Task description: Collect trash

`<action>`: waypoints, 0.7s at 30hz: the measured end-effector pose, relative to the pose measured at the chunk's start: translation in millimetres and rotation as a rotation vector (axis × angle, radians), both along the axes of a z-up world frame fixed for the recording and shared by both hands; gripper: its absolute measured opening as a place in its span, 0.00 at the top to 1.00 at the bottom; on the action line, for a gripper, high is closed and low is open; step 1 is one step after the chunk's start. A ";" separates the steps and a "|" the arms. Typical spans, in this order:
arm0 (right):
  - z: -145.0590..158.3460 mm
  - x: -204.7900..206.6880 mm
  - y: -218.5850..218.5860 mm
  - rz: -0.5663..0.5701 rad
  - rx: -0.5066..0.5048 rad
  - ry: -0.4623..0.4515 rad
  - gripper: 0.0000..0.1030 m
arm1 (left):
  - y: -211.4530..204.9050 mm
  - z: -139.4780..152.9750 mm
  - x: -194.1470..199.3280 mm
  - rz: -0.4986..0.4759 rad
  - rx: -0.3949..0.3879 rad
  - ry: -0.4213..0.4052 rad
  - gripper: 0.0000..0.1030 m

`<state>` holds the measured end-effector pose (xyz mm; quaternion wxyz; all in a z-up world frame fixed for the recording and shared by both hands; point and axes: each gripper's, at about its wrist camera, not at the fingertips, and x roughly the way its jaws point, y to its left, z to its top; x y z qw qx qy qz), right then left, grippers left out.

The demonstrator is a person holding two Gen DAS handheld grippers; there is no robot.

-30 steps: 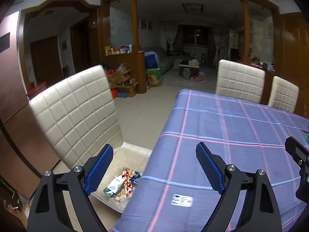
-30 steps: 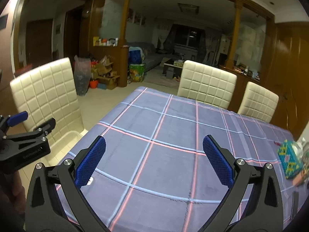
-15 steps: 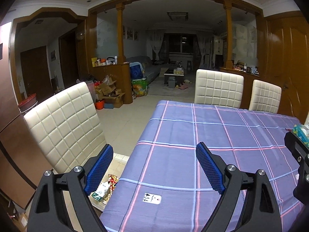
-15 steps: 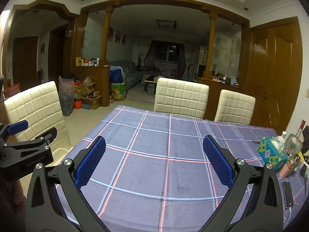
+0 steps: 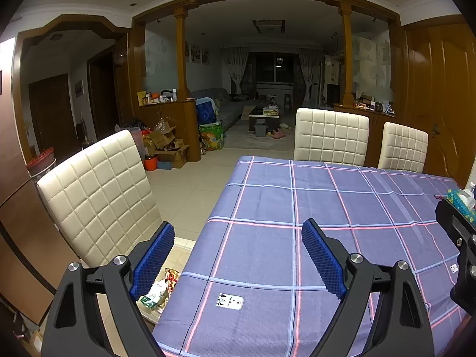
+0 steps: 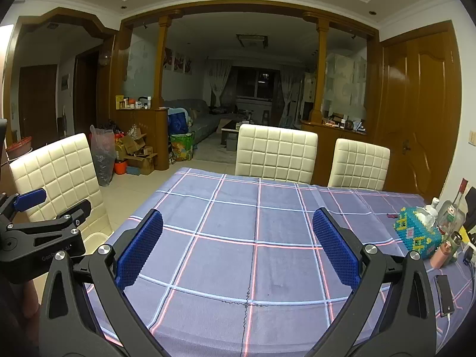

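Your left tool (image 5: 238,260) hangs level, blue pads (image 5: 153,260) spread wide with nothing between them. Your right tool (image 6: 237,248) is likewise agape and empty, pointing forward. From the right wrist view, your left tool sits just off to the left of the right one, the two apart, not touching.

Home dining room: table (image 6: 226,232) under checked cloth, cream quilted chairs (image 6: 276,154) round it; wooden archway (image 5: 181,59) opened onto lounge with sofa (image 5: 217,107), curtained window (image 6: 255,83)
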<state>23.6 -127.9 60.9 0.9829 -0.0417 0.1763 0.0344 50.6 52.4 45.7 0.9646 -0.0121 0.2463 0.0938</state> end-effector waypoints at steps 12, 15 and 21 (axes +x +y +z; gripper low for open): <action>0.0 -0.9 -0.6 0.001 -0.001 0.003 0.04 | 2.4 2.1 -1.1 -0.009 -0.010 0.005 0.17; 0.3 -1.0 -0.7 0.002 0.002 0.004 0.04 | 2.5 3.1 -1.7 -0.009 -0.007 0.004 0.17; -1.5 -1.5 -2.5 0.006 0.006 0.007 0.04 | 2.3 2.1 0.2 -0.015 -0.003 0.008 0.17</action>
